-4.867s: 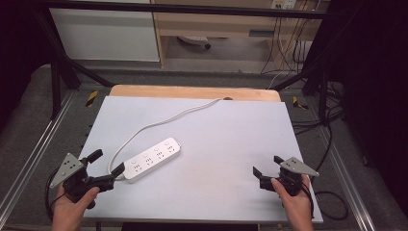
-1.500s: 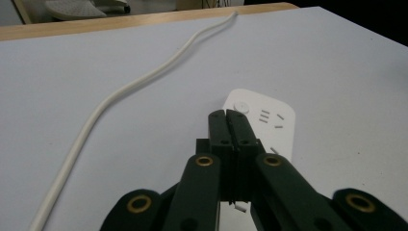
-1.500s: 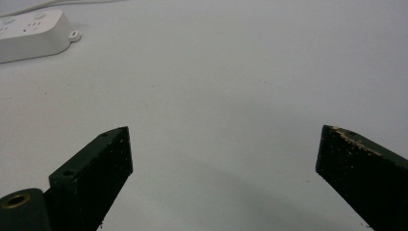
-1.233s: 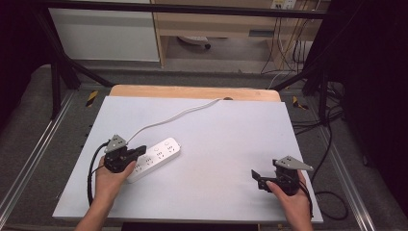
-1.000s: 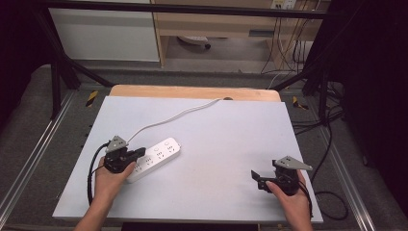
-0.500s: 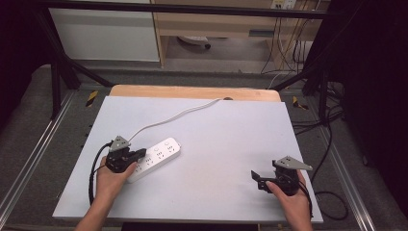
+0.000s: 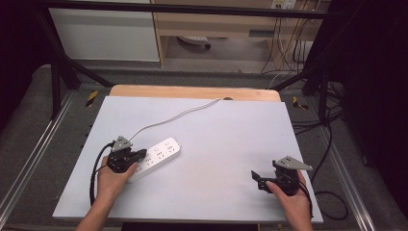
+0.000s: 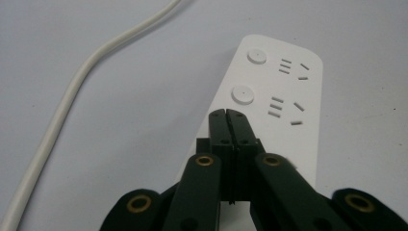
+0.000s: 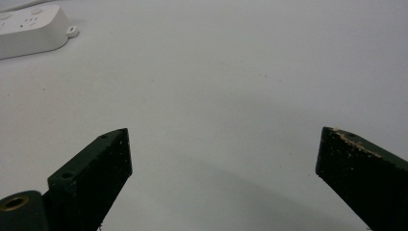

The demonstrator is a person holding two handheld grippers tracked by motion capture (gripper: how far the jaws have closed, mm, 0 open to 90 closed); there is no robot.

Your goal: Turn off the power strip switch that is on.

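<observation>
Two tools: left tool [image 7: 139,155] at the near end of the power strip [image 7: 156,157], right tool [image 7: 257,177] well apart over bare desk [image 7: 226,144].
Left tool state: jaws pressed together with nothing between them, tips over the strip's top face [image 8: 269,96], just short of a round button [image 8: 242,94].
Right tool state: jaws spread wide [image 9: 223,159], nothing between them, hovering idle above the desk.
Strip position: lying flat at the left-centre of the desk, angled, its white cable [image 7: 178,117] running off toward the far edge.
Likely step: pressing a switch button with the closed tips, judging by their aim.
Risk, slip: the narrow tips could slide off the small button and hit the socket slots [image 8: 281,107] instead.
Risk, shift: the strip is held by nothing, so a slanted push could skid or turn it.
Risk, cable: the loose cable could drag the strip as it moves.
</observation>
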